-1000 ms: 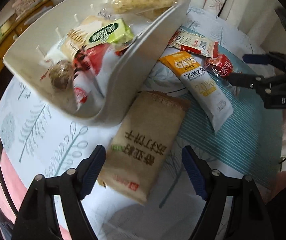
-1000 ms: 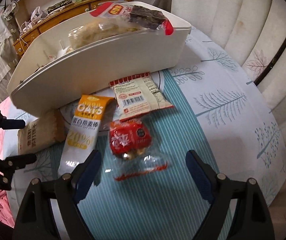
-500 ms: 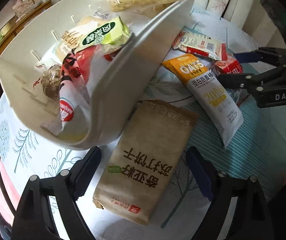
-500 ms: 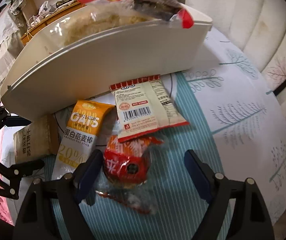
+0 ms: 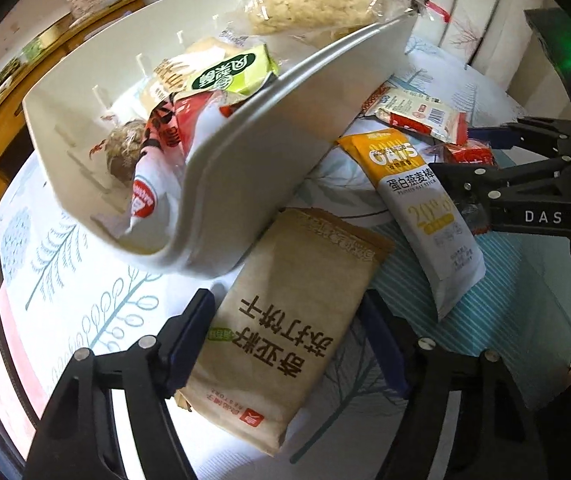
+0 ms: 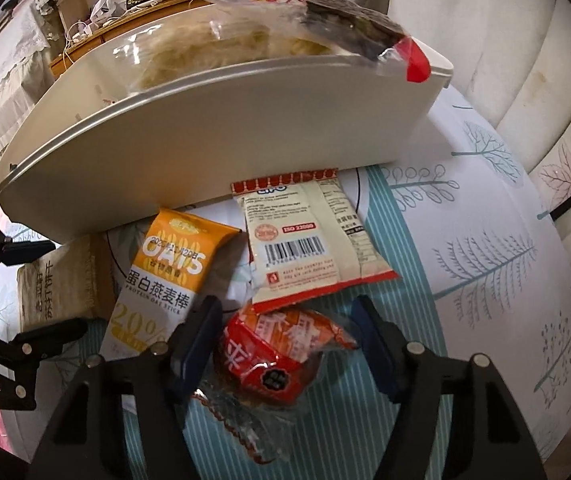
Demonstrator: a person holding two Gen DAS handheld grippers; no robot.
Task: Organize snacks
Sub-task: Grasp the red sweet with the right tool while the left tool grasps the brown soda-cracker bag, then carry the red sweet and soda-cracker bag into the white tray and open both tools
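Both grippers had sunk closer to the snacks since the earlier frames, their jaws just closing. On the left, the brown cracker pack (image 5: 285,328) lay flat on the tablecloth (image 5: 85,280) between the left gripper's (image 5: 285,344) jaws, its left pad at the pack's edge and the right pad just beside it; whether they pressed I could not tell. On the right, the red candy packet (image 6: 273,356) sat between the right gripper's (image 6: 281,344) half-narrowed jaws, a small gap either side. Beyond lay the oat bar (image 6: 161,280) and a cream sachet (image 6: 309,240), both against the white bin (image 6: 225,136) already full of snacks
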